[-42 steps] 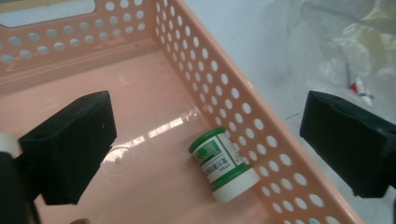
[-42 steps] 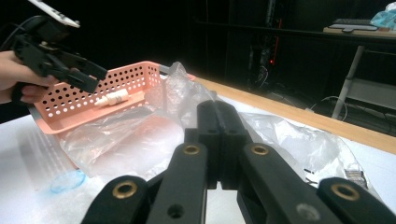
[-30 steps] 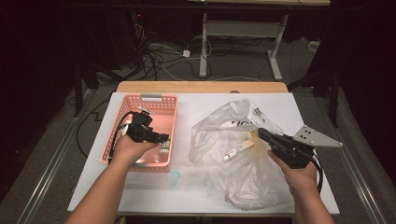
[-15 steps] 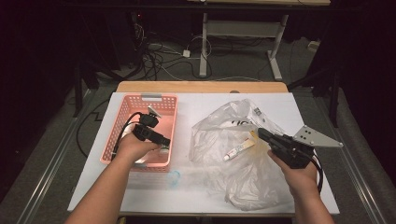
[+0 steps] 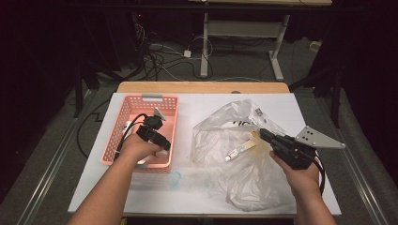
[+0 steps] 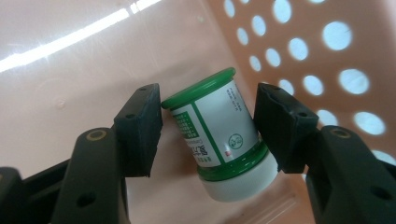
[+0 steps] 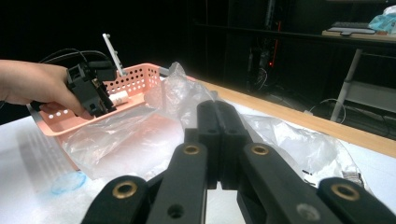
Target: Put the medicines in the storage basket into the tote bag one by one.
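A small white jar (image 6: 212, 140) with a green lid and green bands lies tilted on the floor of the pink perforated basket (image 5: 141, 99). My left gripper (image 6: 208, 100) reaches into the basket (image 6: 327, 46), and its jaws have just been closing on the jar. One pad meets the lid's rim and the other presses the label. In the high view the left gripper (image 5: 157, 140) sits at the basket's near right corner. My right gripper (image 5: 264, 134) is shut, with its tips at the edge of the crumpled clear plastic bag (image 5: 244, 183). Whether film is pinched I cannot tell.
A small white tube (image 5: 237, 151) lies inside the bag, just left of the right gripper's tips. A bluish clear ring (image 5: 174, 178) rests on the white table (image 5: 197, 105) in front of the basket. A white item (image 7: 119, 99) sits in the basket. The floor beyond holds cables.
The left hand has slid toward the basket's near right corner and dipped lower inside it. The right hand and the bag have stayed put.
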The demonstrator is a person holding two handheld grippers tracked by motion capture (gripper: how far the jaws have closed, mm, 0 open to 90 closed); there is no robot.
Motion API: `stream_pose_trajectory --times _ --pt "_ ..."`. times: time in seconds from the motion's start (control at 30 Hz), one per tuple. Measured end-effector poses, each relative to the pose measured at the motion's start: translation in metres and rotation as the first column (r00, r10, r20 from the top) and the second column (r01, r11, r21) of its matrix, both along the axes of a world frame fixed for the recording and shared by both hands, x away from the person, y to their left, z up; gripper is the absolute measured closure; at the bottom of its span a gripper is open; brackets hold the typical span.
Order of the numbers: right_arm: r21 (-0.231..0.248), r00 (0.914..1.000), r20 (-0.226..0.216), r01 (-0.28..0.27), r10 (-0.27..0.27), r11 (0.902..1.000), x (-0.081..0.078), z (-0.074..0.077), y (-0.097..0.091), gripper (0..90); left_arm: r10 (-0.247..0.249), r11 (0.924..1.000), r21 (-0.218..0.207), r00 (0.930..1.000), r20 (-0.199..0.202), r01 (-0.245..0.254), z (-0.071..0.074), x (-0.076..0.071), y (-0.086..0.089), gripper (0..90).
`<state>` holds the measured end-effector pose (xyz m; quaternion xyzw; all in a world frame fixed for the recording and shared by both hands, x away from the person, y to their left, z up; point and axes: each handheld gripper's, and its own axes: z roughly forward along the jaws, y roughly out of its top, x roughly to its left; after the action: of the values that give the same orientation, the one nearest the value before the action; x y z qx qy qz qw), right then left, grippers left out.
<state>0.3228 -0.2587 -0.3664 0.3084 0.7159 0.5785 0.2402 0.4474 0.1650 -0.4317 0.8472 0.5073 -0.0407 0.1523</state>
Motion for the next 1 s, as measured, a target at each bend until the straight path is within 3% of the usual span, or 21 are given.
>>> stream_pose_trajectory --times 0.6,0.8,1.0 --pt "-0.001 1.0000 -0.003 -0.003 0.003 1.0000 0.0004 -0.0012 0.0017 90.0 0.001 0.9992 0.041 0.9999 -0.015 0.000 -0.0069 0.0034 -0.0027 49.2" --pt "-0.001 1.0000 -0.002 -0.006 0.006 1.0000 0.0004 -0.0012 0.0020 90.0 -0.008 0.9991 0.043 0.9999 0.009 0.007 -0.0067 0.0030 -0.0042 50.0" --pt "-0.001 1.0000 -0.003 -0.005 0.005 1.0000 0.0006 -0.0012 0.0011 90.0 -0.008 0.9998 0.017 0.9972 0.074 0.007 0.0024 -0.0016 -0.0034 50.1"
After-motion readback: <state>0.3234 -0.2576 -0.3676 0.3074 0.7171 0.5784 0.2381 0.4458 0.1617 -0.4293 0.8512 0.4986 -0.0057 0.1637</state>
